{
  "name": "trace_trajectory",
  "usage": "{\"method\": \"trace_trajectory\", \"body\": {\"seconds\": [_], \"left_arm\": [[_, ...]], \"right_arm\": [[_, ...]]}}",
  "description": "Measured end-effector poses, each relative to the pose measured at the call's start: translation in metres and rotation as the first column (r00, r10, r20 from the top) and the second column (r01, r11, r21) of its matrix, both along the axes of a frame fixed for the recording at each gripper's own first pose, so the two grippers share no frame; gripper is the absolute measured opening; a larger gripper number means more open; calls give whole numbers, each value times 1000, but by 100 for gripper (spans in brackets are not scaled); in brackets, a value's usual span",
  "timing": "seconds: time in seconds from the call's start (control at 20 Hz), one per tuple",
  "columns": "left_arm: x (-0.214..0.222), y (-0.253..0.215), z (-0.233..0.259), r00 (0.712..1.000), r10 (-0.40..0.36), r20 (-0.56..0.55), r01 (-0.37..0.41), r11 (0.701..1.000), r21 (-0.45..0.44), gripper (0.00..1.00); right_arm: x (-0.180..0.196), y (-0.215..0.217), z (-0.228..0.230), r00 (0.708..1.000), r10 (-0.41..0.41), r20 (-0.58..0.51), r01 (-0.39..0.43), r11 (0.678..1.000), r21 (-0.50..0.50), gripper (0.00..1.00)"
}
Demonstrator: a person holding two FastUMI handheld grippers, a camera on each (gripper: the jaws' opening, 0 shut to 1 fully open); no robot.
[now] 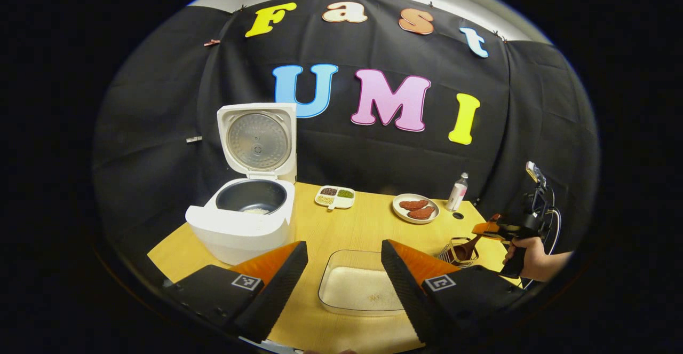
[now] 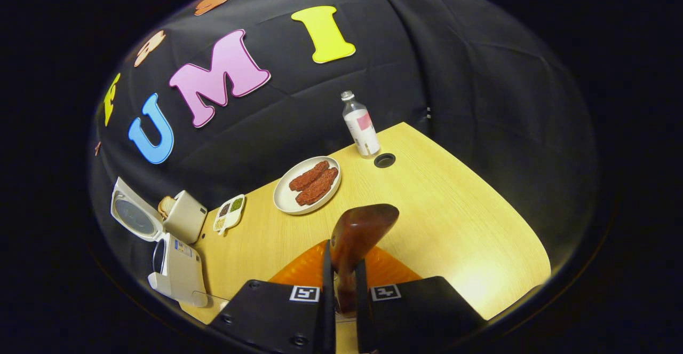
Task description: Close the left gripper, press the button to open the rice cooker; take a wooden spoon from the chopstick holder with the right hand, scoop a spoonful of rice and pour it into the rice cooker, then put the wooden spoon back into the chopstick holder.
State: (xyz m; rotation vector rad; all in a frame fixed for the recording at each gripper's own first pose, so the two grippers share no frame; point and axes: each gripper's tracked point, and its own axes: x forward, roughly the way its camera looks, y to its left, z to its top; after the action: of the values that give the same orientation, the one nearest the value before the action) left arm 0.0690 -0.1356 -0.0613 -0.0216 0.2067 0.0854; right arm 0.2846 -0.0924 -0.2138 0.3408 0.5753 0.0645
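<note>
- Spoon (image 2: 356, 236) pinched between the right gripper's (image 2: 341, 290) fingers, low centre of the right gripper view; handle down between the pads, bowl up and tipped toward upper right; long axis roughly along the fingers.
- In the left gripper view, same spoon (image 1: 465, 248) at right of frame, bowl just over the wire holder (image 1: 458, 253); right gripper (image 1: 499, 229) and its hand (image 1: 528, 258) just right of that; whether bowl touches holder, cannot tell.
- Likely the return step: rice already in the cooker (image 1: 243, 220), lid up, at left of frame; spoon bowl looks empty.
- Coming move, as judged: short drop into the holder, which lies just below and left of the bowl in the left gripper view; axis probably needs turning toward upright first.
- Rice tray (image 1: 357, 284) at bottom centre, between the left gripper's (image 1: 344, 274) fingers, which stand wide apart, holding nothing.
- Right hand plainly the nearer to the holder; left gripper well apart from it.
- Plate (image 2: 307, 183), bottle (image 2: 362, 130) farther back on the table (image 2: 469, 220).
</note>
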Motion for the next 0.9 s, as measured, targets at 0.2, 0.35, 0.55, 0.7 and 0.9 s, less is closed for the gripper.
{"method": "trace_trajectory", "body": {"seconds": [0.2,0.35,0.55,0.7,0.9], "left_arm": [[-15,10,5,1000,-18,21,18,1000,-12,95],[-24,27,7,999,-30,31,31,999,-32,95],[-36,61,18,997,-22,76,26,999,-47,95],[-44,92,16,996,-8,88,14,997,-69,95],[-58,126,16,995,-3,105,9,998,-60,95]], "right_arm": [[-4,4,36,997,-15,79,16,1000,-11,18],[-11,7,66,992,-29,122,32,999,-21,18],[-29,12,110,983,-56,177,59,998,-11,17],[-52,25,132,977,-54,204,56,998,-4,17],[-80,48,153,971,-40,236,45,999,-15,17]]}}
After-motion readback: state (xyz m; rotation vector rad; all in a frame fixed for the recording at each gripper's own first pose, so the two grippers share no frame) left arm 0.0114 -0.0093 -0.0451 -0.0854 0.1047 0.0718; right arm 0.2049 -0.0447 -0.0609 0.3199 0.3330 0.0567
